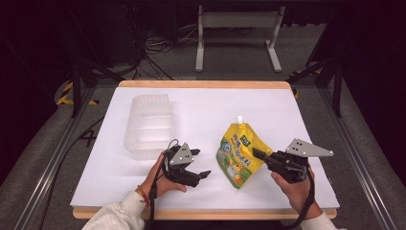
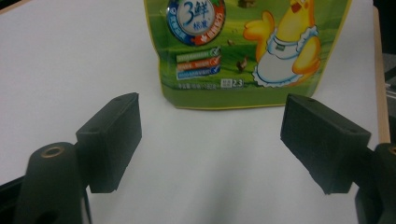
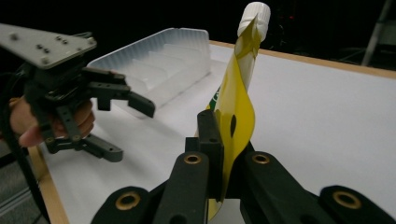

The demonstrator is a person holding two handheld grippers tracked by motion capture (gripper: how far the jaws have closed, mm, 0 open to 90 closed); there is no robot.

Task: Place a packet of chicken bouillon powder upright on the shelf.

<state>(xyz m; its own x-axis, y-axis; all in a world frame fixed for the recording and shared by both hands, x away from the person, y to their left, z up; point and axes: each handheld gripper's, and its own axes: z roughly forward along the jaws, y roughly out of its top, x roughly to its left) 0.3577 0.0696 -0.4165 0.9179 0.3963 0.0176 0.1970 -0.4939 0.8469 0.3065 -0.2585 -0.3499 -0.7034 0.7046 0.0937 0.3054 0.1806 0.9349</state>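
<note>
R tool (image 1: pixel 258 154) is clamped on the right edge of the yellow pouch (image 1: pixel 238 152); in the right gripper view I see the jaws closed flat on the film w/ the pouch edge-on, white spout (image 3: pixel 254 13) up top. L tool (image 1: pixel 203 175) is spread wide, holding nothing; in the left gripper view the pouch's bottom edge (image 2: pixel 224 103) sits just ahead, between the two jaws.

Key relation: pouch lies on the white tabletop (image 1: pixel 287 115) btwn the two tools, long axis running away from me, spout at the far end, bottom near me. From the L tool it's to the right and slightly fwd; R tool already has it, so R is the nearer one. L would need a short push fwd to close on the bottom corner, I reckon.

Room: clear plastic tray (image 1: pixel 147 125) sits just beyond the L tool, apart from the pouch. Open tabletop right of and beyond the pouch; near edge close behind both hands.
</note>
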